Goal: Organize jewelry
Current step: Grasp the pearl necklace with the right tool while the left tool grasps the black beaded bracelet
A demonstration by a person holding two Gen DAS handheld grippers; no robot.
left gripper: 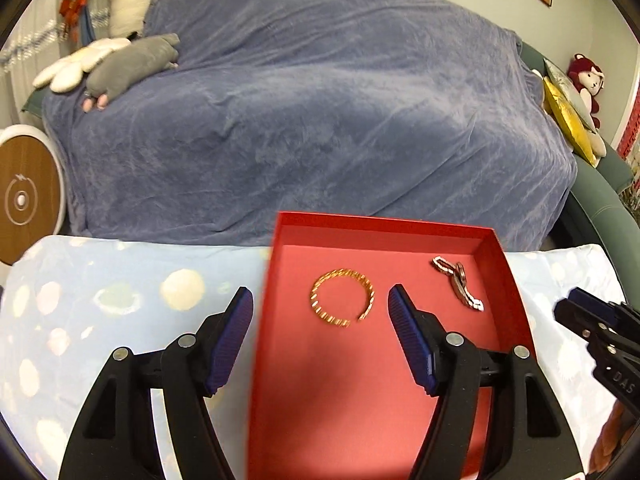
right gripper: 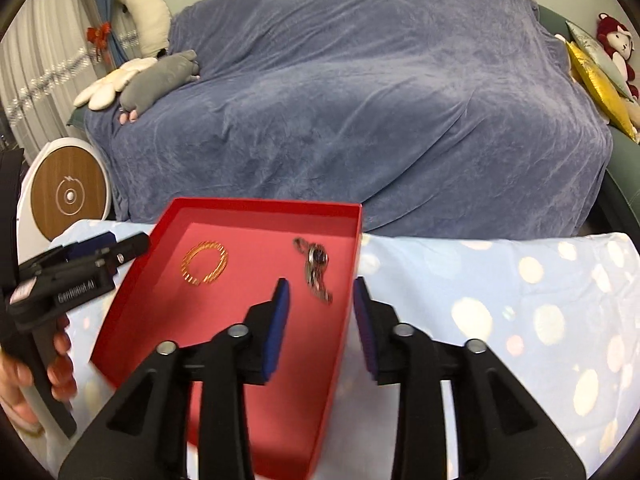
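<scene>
A shallow red box [left gripper: 384, 226] [right gripper: 224, 204] lies on the table. On its floor rest a gold bracelet [left gripper: 343, 297] [right gripper: 205, 262] and a silver chain piece [left gripper: 458, 282] [right gripper: 316, 270], apart from each other. My left gripper [left gripper: 320, 300] stands open astride the box's left wall, the gold bracelet lying beyond and between its blue pads, untouched. My right gripper [right gripper: 320, 292] is open over the box's right wall, just short of the silver chain, which lies free on the floor. Each gripper shows at the other view's edge [left gripper: 592, 320] [right gripper: 88, 260].
The table wears a pale blue cloth with round spots [left gripper: 120, 300] [right gripper: 520, 300]. Behind it stands a sofa under a blue blanket [left gripper: 320, 120] with soft toys. A round wooden-faced device [left gripper: 24, 196] is at the left. A hand [right gripper: 24, 380] holds the left gripper.
</scene>
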